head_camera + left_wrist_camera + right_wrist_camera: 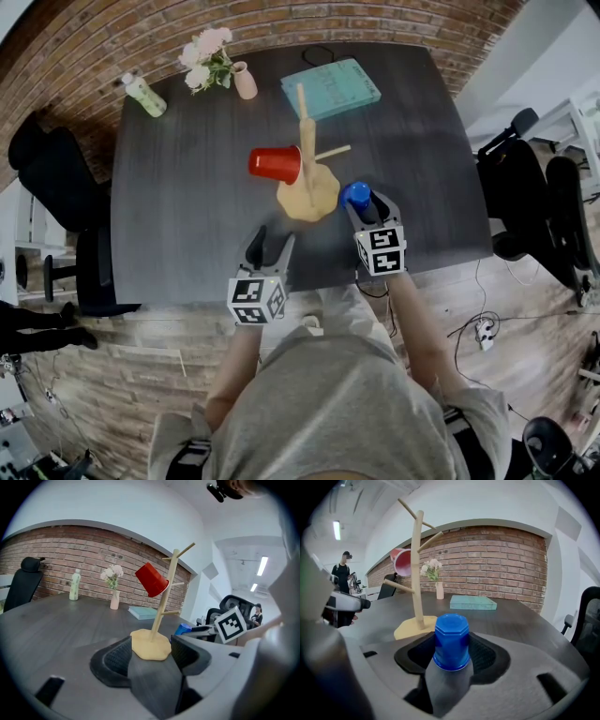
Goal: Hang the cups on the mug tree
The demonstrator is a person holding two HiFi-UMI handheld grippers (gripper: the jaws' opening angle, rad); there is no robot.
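Head view: blue cup (355,195), inverted on desk (187,197) just beside mug tree (307,183) base; red cup (274,164) hangs on a peg. Right gripper (364,206) low, level, reaching forward; left gripper (271,240) near the desk edge.

Left gripper view: jaws apart, empty.

Right gripper view: jaws apart, flanking the blue cup (452,641), not visibly pressing. Likely light, smooth, thin-walled plastic; grip mid-wall, gently.

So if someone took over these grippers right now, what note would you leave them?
Left gripper: open, empty, in front of the mug tree.
Right gripper: jaws around the upside-down blue cup on the table; firm grip unclear.
Done: red cup hangs on the mug tree.
To do: hang the blue cup on a free peg.
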